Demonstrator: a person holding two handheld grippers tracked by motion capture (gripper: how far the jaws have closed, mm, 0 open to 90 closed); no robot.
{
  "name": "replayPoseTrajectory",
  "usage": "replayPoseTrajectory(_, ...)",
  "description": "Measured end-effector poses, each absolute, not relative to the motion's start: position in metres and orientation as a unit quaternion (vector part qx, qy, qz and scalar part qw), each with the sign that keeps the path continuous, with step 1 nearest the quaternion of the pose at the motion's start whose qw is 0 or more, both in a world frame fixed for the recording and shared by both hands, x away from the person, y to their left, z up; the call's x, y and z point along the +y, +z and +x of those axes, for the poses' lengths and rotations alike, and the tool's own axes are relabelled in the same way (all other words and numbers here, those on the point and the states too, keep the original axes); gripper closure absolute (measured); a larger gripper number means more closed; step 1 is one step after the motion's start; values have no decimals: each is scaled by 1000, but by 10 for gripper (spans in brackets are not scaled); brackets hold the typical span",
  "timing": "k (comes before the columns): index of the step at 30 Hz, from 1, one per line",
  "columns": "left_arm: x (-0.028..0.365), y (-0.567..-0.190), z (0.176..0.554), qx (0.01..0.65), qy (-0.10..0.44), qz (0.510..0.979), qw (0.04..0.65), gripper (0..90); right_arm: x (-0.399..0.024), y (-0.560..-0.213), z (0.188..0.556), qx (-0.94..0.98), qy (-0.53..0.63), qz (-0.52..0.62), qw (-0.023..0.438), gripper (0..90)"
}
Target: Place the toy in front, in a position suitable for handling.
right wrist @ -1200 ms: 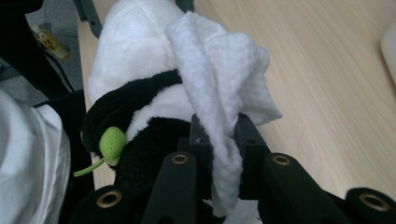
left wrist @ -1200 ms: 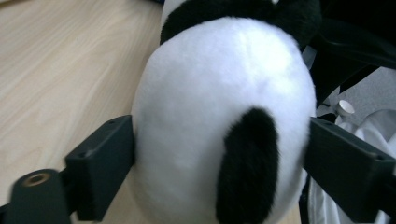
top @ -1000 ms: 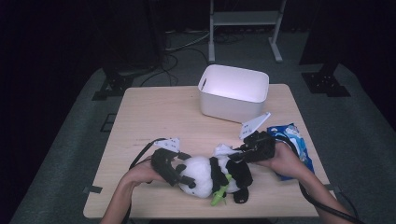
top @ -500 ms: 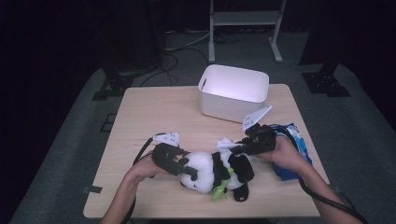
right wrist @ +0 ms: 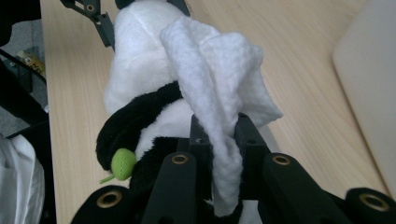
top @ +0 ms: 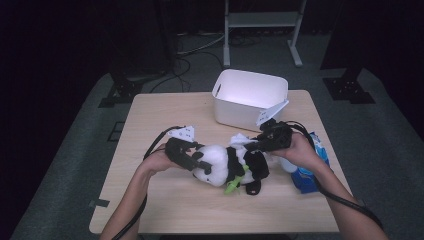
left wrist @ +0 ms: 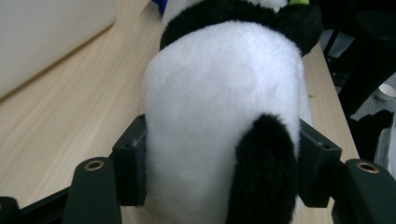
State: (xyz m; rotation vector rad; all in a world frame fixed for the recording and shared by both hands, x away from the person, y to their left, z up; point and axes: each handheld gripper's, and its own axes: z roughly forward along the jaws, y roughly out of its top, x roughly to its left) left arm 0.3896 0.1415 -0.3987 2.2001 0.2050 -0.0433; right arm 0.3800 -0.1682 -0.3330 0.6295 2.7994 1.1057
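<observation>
A plush panda (top: 227, 165) is held between the two grippers above the wooden table (top: 165, 115). In the left gripper view, the left gripper (left wrist: 219, 163) is seen clamped on the panda's white head: the fur bulges between the black fingers (left wrist: 133, 163) and is pressed by a pad on either side, with one black ear (left wrist: 264, 168) lying just inside the right-hand finger. These jaws have just been closing, and the head now sits squeezed between them. In the right gripper view, the right gripper (right wrist: 224, 144) is closed tightly on a fold of white plush (right wrist: 215, 93), which is pinched between its fingers (right wrist: 198, 140) and rises up and away from them; beyond the fingertips the panda's black limb (right wrist: 130, 121) and a small green piece (right wrist: 123, 163) are seen to the left of the pinched fold. In the high view, the left gripper (top: 192, 157) is at the toy's left end and the right gripper (top: 260, 145) at its right end. A white bin (top: 250, 97) stands farther back, beyond the right gripper, and a blue packet (top: 307, 172) lies just behind the right hand (top: 300, 152).
</observation>
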Motion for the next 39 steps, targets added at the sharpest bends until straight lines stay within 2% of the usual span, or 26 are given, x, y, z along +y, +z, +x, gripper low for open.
replayPoseTrajectory(14, 152, -404, 363, 99, -23, 891, 443, 170, -153, -338, 363, 916, 358, 180, 22, 796)
replayPoseTrajectory(39, 157, -394, 355, 111, -65, 885, 447, 124, -151, -342, 338, 924, 350, 154, -1, 799)
